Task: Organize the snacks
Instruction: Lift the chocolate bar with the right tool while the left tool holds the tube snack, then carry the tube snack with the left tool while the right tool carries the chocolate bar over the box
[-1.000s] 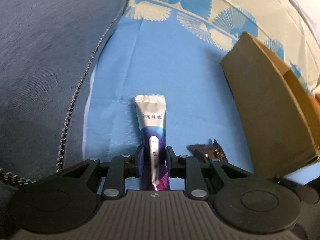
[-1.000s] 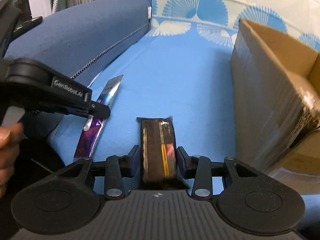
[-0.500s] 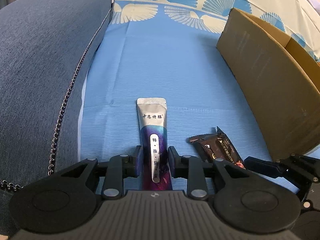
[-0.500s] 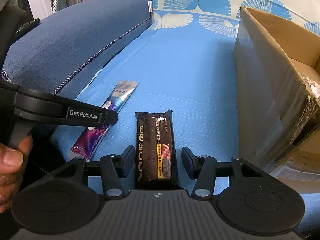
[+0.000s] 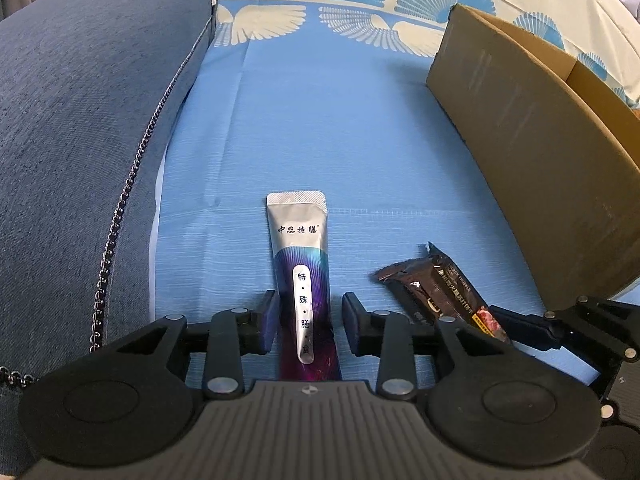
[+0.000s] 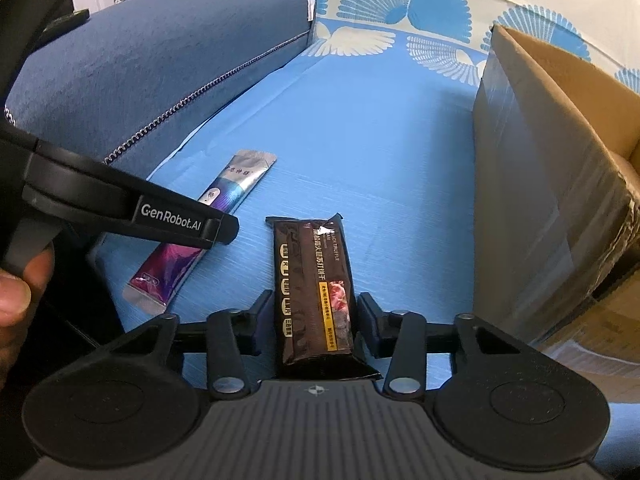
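A silver and purple sachet [image 5: 298, 232] lies flat on the blue sheet [image 5: 360, 140]. It sits between the fingers of my left gripper [image 5: 308, 312], whose jaws are opening, with a gap on each side. A dark brown snack bar [image 6: 312, 264] lies lengthwise between the fingers of my right gripper [image 6: 314, 316]. Those jaws are closing, and thin gaps still show beside the wrapper. The left wrist view has the bar [image 5: 436, 292] just right of the sachet. In the right wrist view the sachet [image 6: 236, 184] runs under a left gripper finger [image 6: 172, 220].
An open cardboard box [image 6: 540, 200] stands on the sheet to the right of both snacks, its near wall [image 5: 520, 160] close to the bar. A dark blue cushion [image 5: 80, 120] with a beaded seam rises on the left. A person's hand [image 6: 12, 296] holds the left gripper.
The left jaws have parted from the sachet, which has gone from tilted in the grip to lying flat. The right jaws spread away from the bar, then narrowed again.
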Demonstrator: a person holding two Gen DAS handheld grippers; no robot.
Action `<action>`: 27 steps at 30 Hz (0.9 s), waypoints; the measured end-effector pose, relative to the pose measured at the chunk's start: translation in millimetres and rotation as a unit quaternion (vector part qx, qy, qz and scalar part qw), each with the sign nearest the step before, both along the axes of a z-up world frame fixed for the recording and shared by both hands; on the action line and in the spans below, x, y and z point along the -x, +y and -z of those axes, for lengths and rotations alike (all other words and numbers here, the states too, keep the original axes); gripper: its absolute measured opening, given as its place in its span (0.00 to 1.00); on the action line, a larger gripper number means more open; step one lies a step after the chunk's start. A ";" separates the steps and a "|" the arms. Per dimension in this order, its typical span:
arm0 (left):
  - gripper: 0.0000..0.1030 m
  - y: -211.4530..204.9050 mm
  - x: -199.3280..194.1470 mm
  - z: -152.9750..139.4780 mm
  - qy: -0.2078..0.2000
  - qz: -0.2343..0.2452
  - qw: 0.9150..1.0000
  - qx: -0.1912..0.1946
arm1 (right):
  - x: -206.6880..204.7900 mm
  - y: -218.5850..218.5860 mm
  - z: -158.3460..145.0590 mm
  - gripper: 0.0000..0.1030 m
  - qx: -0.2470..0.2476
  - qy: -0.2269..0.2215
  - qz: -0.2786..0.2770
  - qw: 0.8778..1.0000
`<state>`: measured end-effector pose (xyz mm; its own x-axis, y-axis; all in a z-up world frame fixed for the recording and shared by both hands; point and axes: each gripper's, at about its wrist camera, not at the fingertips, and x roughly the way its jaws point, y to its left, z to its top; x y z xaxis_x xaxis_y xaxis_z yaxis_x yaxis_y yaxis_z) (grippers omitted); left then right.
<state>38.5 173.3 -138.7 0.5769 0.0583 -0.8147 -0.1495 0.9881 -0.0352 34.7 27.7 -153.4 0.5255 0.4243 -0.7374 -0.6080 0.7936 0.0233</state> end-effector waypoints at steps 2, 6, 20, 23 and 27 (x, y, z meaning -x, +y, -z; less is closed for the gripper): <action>0.35 -1.6 -0.8 0.5 -0.001 0.002 1.000 -0.005 | 0.2 -0.6 -0.5 0.40 0.001 -0.003 -0.002 1.000; 0.23 -2.7 -0.3 0.3 -0.008 0.003 1.000 -0.007 | 1.2 -0.7 -1.5 0.40 0.001 -0.010 -0.001 1.000; 0.19 9.9 17.6 -19.2 -0.093 -0.015 0.995 0.030 | 7.2 -12.9 -22.8 0.39 -0.046 -0.065 0.020 0.997; 0.19 13.8 23.6 -25.3 -0.118 -0.020 0.992 0.042 | 10.1 -12.7 -28.2 0.39 -0.055 -0.082 0.016 0.995; 0.19 18.1 30.5 -30.9 -0.140 -0.031 0.988 0.052 | 14.6 -15.1 -38.2 0.39 -0.069 -0.106 0.012 0.992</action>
<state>8.1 191.4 -107.8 0.7787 0.0253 -0.6268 -0.1796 0.9664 -0.1841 20.1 12.6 -115.2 0.6738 0.4985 -0.5455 -0.5918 0.8061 0.0056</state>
